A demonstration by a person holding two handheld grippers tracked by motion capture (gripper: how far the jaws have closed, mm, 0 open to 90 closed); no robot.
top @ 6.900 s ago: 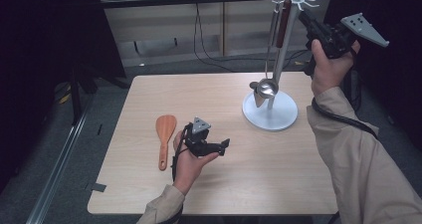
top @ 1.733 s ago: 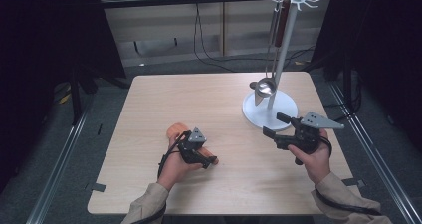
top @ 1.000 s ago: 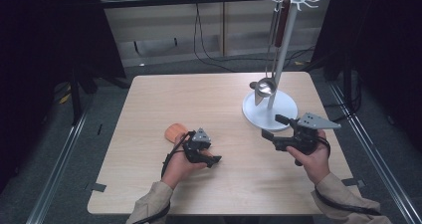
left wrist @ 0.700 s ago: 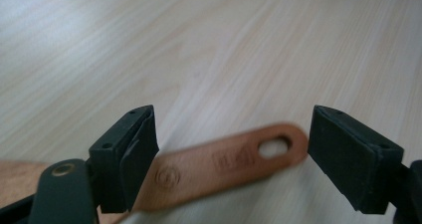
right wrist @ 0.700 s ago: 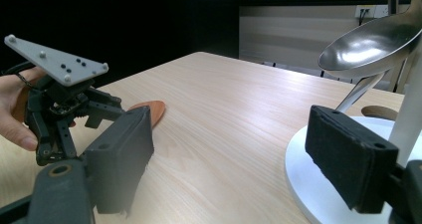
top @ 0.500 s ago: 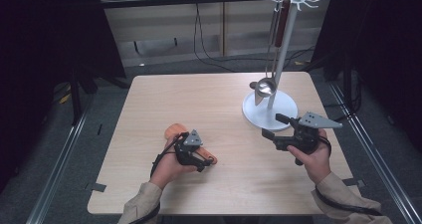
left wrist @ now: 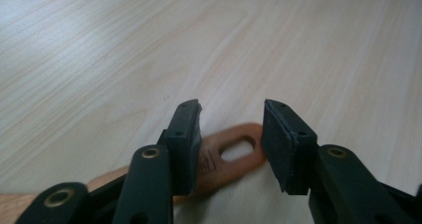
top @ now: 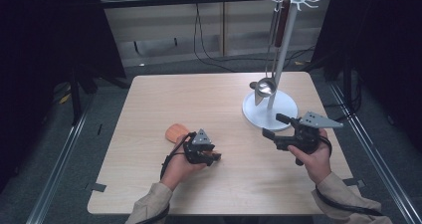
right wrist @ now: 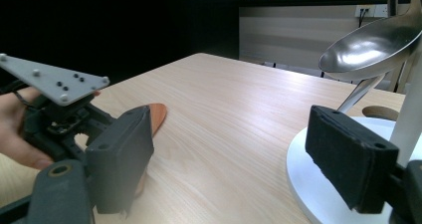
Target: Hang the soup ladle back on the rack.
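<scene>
- Left gripper [top: 211,158], lower centre of the high view, low over the table [top: 209,104]; jaws parted, straddling the spatula [left wrist: 226,157] handle end, not closed on it.
- Right gripper [top: 272,127], lower right, held level, jaws wide apart, nothing held.
- Spatula blade at left hand's upper left.
- Stand [top: 271,113] right of centre, ladle [top: 265,87] hanging on it.
</scene>
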